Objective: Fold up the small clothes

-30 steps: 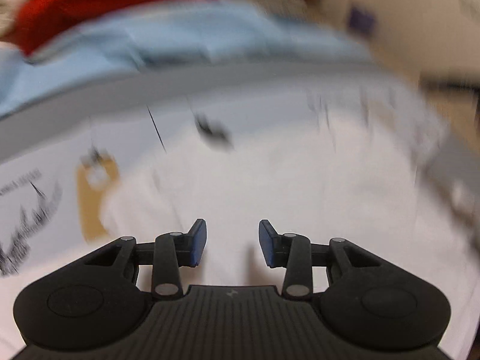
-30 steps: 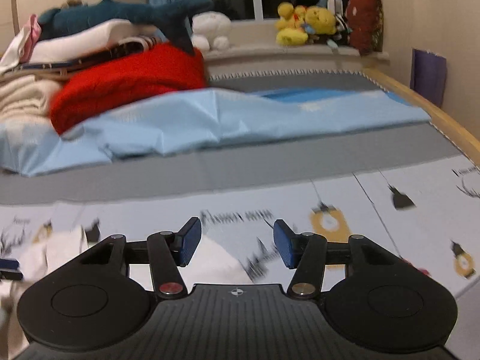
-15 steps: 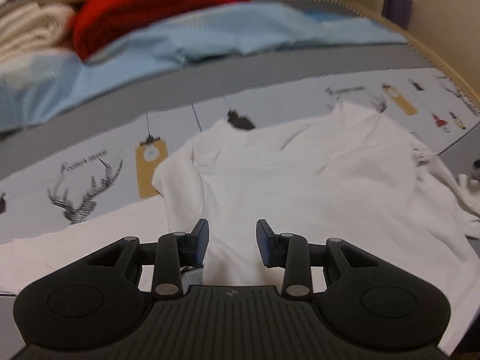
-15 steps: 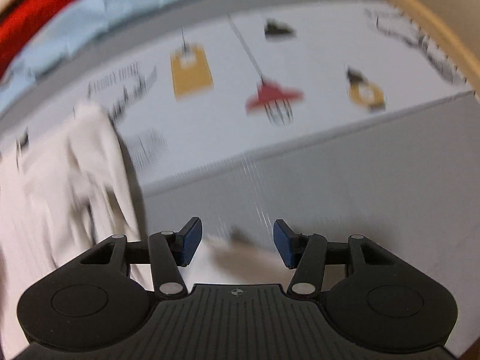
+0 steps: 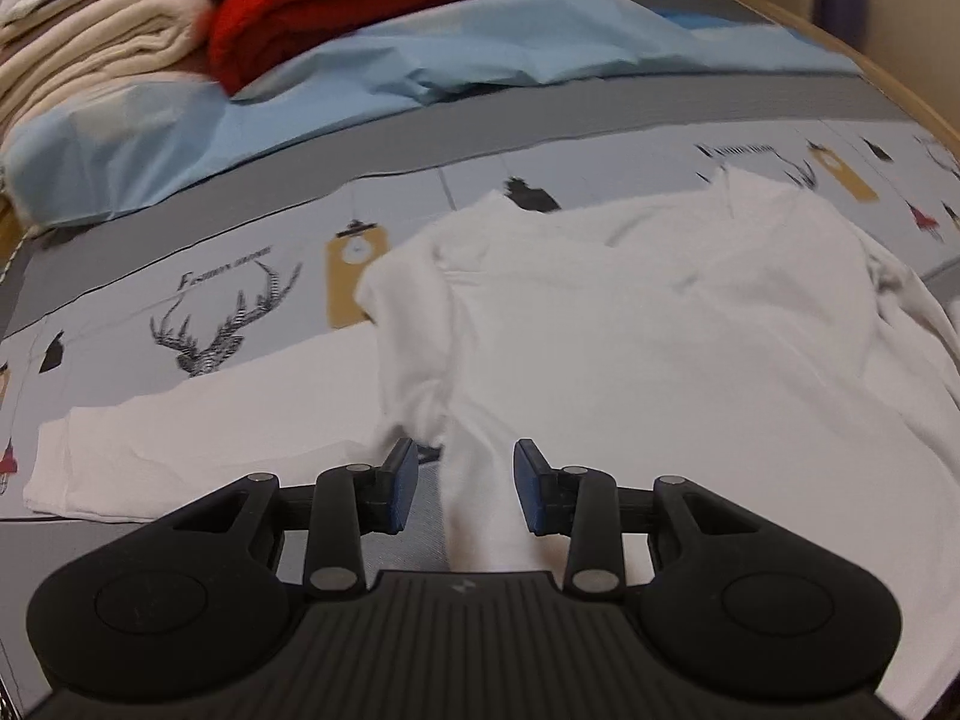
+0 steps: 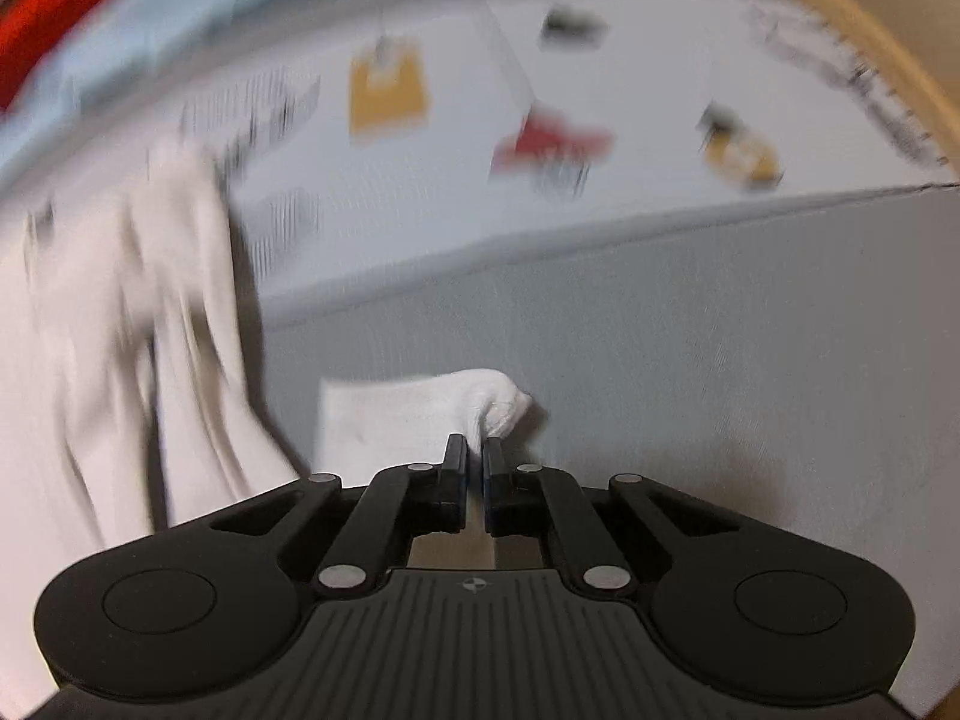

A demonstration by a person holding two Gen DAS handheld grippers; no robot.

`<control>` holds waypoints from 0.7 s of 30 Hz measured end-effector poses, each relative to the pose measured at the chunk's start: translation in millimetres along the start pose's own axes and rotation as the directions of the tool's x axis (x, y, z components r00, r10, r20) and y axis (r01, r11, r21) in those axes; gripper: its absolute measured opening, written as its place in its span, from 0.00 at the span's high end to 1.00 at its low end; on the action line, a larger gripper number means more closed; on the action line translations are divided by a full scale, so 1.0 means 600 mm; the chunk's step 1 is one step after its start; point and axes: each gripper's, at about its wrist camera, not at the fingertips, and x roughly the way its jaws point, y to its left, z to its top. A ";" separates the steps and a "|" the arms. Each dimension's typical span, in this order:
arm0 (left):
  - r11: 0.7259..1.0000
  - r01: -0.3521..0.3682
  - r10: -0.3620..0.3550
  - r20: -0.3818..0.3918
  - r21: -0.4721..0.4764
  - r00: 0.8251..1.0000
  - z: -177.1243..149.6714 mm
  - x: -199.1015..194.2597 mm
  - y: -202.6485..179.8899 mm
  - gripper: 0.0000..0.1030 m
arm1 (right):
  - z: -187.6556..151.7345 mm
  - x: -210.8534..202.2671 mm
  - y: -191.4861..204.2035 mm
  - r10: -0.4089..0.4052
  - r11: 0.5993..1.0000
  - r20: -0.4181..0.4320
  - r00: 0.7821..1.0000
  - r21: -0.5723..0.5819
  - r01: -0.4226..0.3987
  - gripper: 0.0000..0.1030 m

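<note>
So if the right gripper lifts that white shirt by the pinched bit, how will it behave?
Probably floppy: the white shirt lies creased and rumpled on the bed. It likely bunches rather than holds shape, as the fold pinched in the right gripper already puckers. It looks thin, so probably light.

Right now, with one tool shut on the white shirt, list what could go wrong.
1. The right tool pinches only a small bunched corner of the white shirt; it may slip out when pulled.
2. The left tool is open around a fold, gripping nothing, so a one-sided pull could crumple the cloth.
</note>
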 end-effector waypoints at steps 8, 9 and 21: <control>1.000 0.007 -0.007 0.021 -0.024 1.000 -0.014 -0.003 -0.002 0.62 | 0.032 -0.216 -0.135 -0.253 0.875 0.682 0.686 0.464 -0.139 0.96; 1.000 0.009 -0.009 0.021 -0.021 1.000 -0.014 -0.001 -0.002 0.62 | 0.025 -0.211 -0.152 -0.289 0.849 0.671 0.682 0.509 -0.140 0.96; 1.000 0.020 -0.020 0.019 -0.011 1.000 -0.013 0.016 -0.011 0.62 | 0.020 -0.098 -0.230 -0.351 0.747 0.476 0.807 0.662 -0.065 0.96</control>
